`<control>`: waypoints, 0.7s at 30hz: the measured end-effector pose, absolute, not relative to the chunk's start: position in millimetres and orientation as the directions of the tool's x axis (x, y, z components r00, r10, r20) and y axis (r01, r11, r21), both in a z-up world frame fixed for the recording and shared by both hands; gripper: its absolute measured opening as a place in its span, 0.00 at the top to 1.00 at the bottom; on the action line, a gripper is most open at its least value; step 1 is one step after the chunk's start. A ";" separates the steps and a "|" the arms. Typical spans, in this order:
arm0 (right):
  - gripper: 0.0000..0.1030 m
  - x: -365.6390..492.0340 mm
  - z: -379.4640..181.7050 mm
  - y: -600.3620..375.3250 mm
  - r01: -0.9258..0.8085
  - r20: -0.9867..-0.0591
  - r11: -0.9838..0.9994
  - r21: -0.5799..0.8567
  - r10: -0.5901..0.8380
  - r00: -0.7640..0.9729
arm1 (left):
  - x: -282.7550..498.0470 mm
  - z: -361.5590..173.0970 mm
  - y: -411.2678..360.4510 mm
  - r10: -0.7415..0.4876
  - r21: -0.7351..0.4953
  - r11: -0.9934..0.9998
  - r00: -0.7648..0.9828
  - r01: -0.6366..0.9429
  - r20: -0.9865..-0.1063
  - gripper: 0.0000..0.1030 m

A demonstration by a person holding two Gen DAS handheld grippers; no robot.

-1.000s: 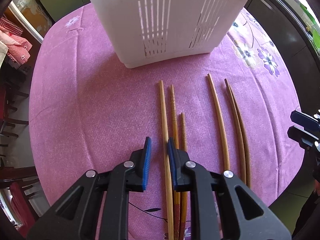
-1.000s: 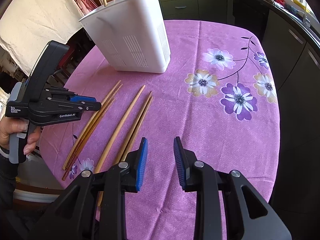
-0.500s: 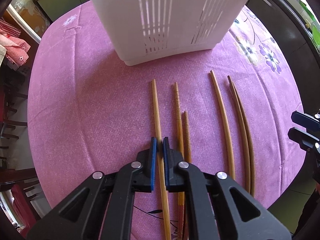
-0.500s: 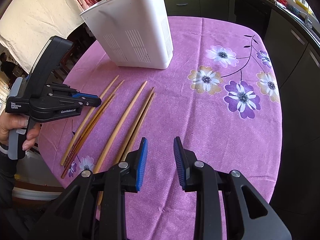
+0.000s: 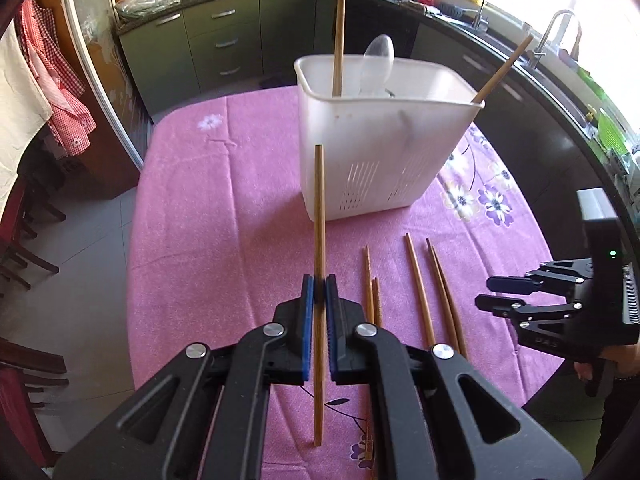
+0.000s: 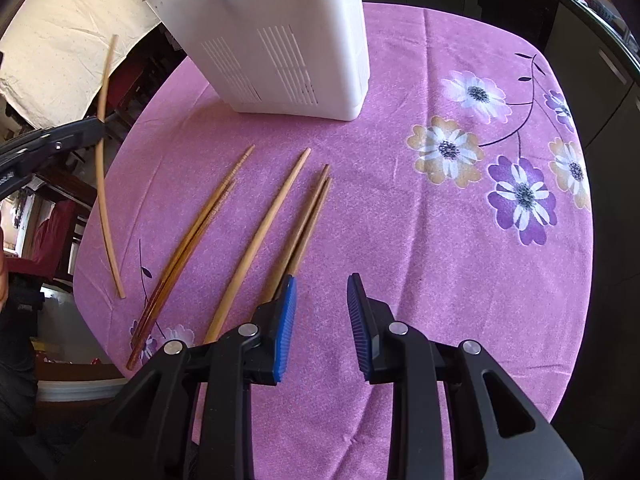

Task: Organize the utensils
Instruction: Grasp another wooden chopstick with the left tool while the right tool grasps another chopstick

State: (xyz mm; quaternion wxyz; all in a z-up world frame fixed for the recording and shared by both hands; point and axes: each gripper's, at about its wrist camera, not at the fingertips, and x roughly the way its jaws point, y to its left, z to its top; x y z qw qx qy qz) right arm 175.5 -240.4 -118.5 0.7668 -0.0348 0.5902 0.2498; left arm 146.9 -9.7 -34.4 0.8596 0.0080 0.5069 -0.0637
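A: Left wrist view first. What is the left gripper doing?

B: It is clamped on a single chopstick, which runs forward between the blue pads, lifted off the purple tablecloth. The far tip points toward the white utensil holder, which stands upright farther back on the table.

A: What is in the holder?

B: Two chopsticks and a pale spoon stick out of the top. To the right of the held stick, five loose chopsticks lie on the cloth. The right gripper hovers at the right edge of the table, held by a hand that is mostly out of frame.

A: And the right wrist view?

B: The right gripper hangs low above the cloth with its jaws apart and nothing between them, just beside the near ends of the loose chopsticks. The holder stands beyond them. At the left edge, the left gripper holds its chopstick steeply tilted, lower end down near the table's edge.
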 end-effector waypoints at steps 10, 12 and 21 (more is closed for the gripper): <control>0.80 191.4 -133.2 -208.0 -0.437 -0.963 0.888 0.146 0.228 0.141 | 118.9 -4.8 3.1 -0.128 -0.064 0.989 0.558 0.134 -0.820 0.94; 0.80 186.6 -135.7 -202.7 -0.440 -0.967 0.888 0.134 0.214 0.138 | 115.3 -3.0 3.0 -0.135 -0.066 0.988 0.564 0.141 -0.815 0.94; 0.82 185.1 -143.9 -176.5 -0.467 -0.982 0.882 0.071 0.143 0.121 | 111.0 -2.6 6.2 -0.143 -0.069 0.987 0.576 0.148 -0.805 0.94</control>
